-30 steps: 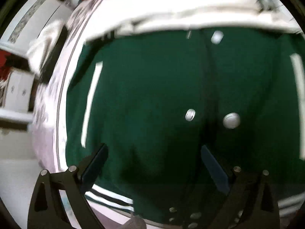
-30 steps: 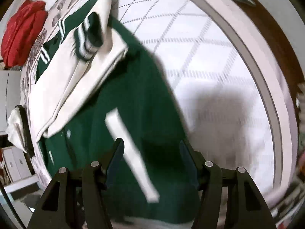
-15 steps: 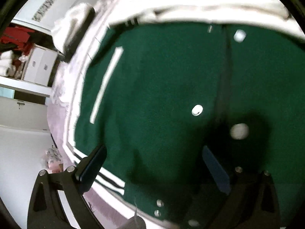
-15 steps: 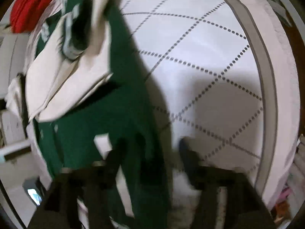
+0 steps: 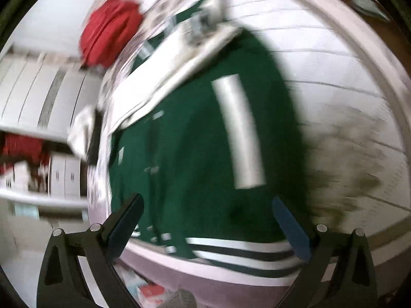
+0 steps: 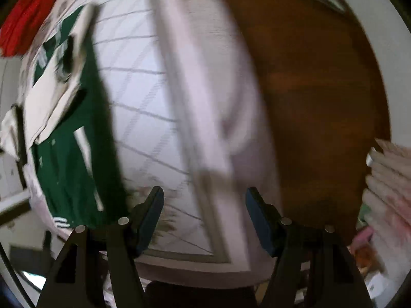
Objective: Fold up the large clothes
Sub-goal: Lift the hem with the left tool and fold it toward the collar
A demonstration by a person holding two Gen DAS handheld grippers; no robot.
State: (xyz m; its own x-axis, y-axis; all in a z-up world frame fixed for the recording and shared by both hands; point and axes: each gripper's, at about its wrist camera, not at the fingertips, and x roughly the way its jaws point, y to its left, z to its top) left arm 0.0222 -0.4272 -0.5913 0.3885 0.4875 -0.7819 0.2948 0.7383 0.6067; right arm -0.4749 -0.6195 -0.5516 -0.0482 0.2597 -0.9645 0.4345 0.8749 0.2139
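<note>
We're looking at a bed [image 6: 143, 97] with a white quilted cover, stitched in a diamond grid, with a pale pinkish border band [image 6: 205, 118] running along its edge just ahead of the fingers in the right wrist view. Beyond that edge, off to the right of the fingers, we get warm brown wooden flooring [image 6: 321, 102]. Far left of the fingers in the left wrist view there's a white panelled wardrobe [image 5: 38, 97] and a small white drawer unit [image 5: 64, 177], pretty blurred. A red bundle [image 5: 108, 38] sits at the bed's far corner. Light is soft daylight, and everything's smeared by motion.
</note>
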